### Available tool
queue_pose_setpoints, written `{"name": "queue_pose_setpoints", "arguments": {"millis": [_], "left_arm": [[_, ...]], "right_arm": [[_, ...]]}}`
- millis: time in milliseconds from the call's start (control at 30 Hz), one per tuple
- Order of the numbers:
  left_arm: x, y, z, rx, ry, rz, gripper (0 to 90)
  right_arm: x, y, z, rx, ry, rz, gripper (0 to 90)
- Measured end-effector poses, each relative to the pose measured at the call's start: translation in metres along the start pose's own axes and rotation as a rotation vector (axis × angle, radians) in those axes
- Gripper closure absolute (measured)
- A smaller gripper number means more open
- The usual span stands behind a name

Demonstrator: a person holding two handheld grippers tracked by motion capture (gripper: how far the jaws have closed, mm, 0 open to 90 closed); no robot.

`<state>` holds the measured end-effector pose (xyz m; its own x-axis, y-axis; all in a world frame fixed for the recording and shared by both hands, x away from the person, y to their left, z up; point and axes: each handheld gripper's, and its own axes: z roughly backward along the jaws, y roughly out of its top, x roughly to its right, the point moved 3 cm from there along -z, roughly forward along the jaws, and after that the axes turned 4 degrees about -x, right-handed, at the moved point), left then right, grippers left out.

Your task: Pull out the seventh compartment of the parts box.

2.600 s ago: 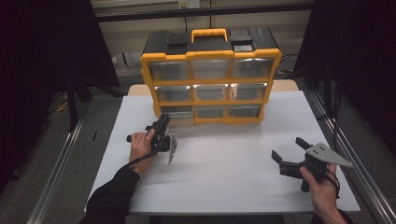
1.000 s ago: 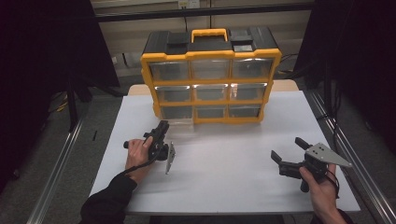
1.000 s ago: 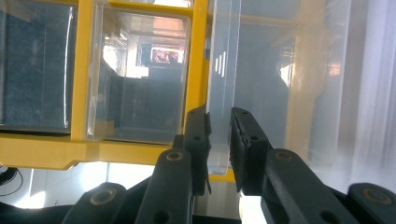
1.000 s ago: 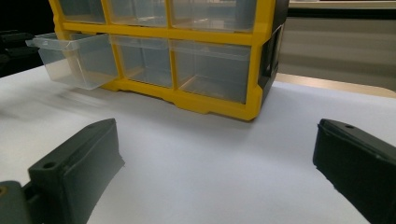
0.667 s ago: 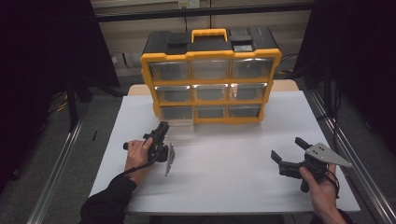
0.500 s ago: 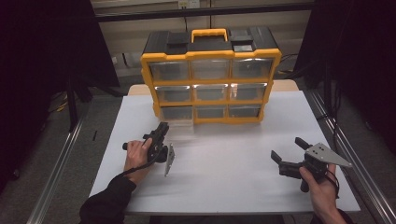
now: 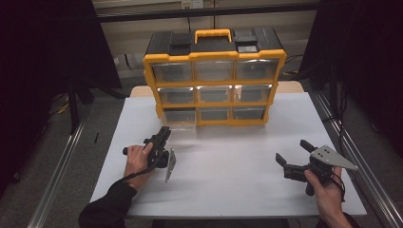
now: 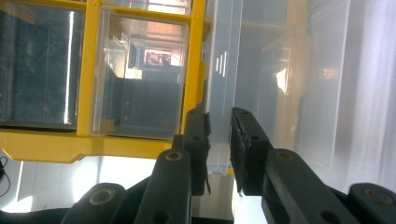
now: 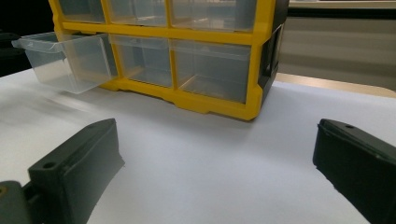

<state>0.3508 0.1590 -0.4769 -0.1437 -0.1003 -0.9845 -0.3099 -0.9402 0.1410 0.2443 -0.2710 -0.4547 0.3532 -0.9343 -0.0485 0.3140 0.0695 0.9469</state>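
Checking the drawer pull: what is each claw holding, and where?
Left claw grips the clear drawer by its front lip; right claw holds nothing.

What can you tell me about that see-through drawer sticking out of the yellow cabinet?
The clear plastic drawer is the bottom-left one of the yellow organizer, pulled partway out over the white table. It looks empty, with a lip along its front. The left gripper is shut on its front wall.

One yellow organiser cabinet (image 7: 215, 80) with nine clear drawers, three rows of three; one drawer (image 9: 65, 60) stands pulled out. Two grippers: left (image 7: 164, 134), right (image 7: 291, 155). One white table (image 7: 228, 171).
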Motion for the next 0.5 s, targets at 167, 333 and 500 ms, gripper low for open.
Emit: {"name": "queue_pose_setpoints", "arguments": {"millis": [167,333,500], "left_arm": [[0.0011,0.001,0.0023,-0.027,-0.019,-0.027,77.3],[0.0016,0.0004,0.002,-0.019,-0.019,-0.047,77.3],[0.0037,0.0012,0.0001,0.002,-0.016,-0.016,77.1]], "right_arm": [[0.0001,-0.0002,-0.0002,-0.003,0.002,0.003,0.4],[0.0004,-0.0002,-0.0001,0.0,0.0,0.002,0.4],[-0.0001,-0.0003,-0.0006,-0.002,0.002,0.002,0.4]]}}
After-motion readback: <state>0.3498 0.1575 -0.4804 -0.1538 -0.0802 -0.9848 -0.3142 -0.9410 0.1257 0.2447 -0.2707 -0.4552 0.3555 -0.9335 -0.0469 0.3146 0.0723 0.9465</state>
